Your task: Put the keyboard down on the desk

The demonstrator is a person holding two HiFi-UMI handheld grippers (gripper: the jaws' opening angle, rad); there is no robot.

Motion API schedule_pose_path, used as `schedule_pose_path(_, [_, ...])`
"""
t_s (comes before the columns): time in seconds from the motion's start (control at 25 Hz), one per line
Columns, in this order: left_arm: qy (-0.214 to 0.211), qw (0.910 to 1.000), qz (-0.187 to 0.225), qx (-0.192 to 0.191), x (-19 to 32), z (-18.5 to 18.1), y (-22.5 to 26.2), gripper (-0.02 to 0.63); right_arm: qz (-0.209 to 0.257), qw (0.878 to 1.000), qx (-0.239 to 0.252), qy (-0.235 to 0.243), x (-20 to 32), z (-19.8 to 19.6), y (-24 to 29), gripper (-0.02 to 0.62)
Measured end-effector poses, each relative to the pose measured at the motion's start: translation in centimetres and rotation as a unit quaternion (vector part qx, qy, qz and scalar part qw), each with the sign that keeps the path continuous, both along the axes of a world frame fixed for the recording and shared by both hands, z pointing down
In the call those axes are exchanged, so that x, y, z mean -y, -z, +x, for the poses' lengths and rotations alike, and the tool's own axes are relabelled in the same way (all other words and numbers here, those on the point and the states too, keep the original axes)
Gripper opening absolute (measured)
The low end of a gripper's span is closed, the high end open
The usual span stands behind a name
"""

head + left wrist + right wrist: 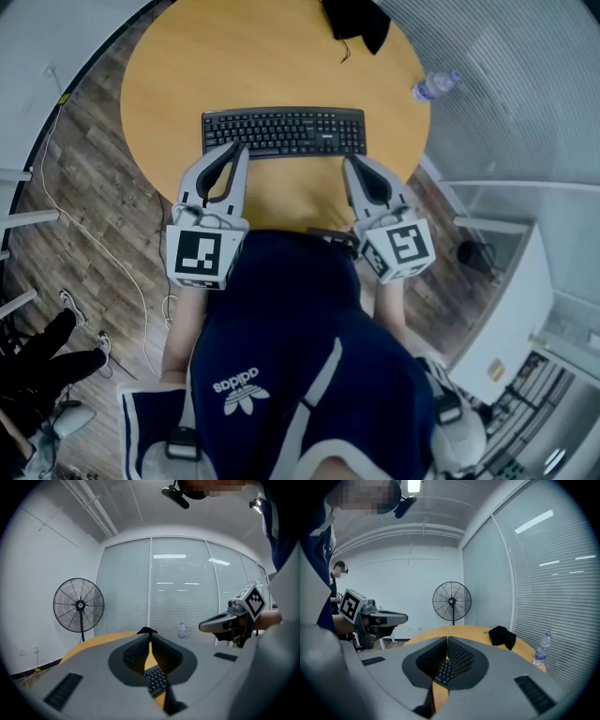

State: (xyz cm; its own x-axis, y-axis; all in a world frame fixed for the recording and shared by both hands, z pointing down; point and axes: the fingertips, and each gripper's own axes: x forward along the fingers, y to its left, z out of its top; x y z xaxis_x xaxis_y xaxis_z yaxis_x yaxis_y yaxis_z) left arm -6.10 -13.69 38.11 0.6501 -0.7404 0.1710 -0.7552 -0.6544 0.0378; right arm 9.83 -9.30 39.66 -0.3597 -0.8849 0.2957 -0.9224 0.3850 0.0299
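I see the keyboard (284, 132) lying flat on the round wooden desk (187, 66), long side toward me, at the near part of the top. My left gripper (240, 147) has its jaws closed tip to tip with nothing pinched; the tips sit at the keyboard's near left edge. My right gripper (348, 161) is also closed and empty, its tips just beside the near right corner. Both point slightly downward. A black cloth (356, 21) lies at the desk's far edge, and a water bottle (436, 85) is near the rim, by the blinds.
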Motion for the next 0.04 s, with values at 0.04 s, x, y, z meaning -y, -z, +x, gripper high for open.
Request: schedule_pose_path(0.04, [0.001, 1.0, -0.001, 0.0, 0.05, -0.04, -0.04, 0.003, -0.001, 1.0, -0.001, 0.0, 0.02, 0.0, -0.03, 0.005])
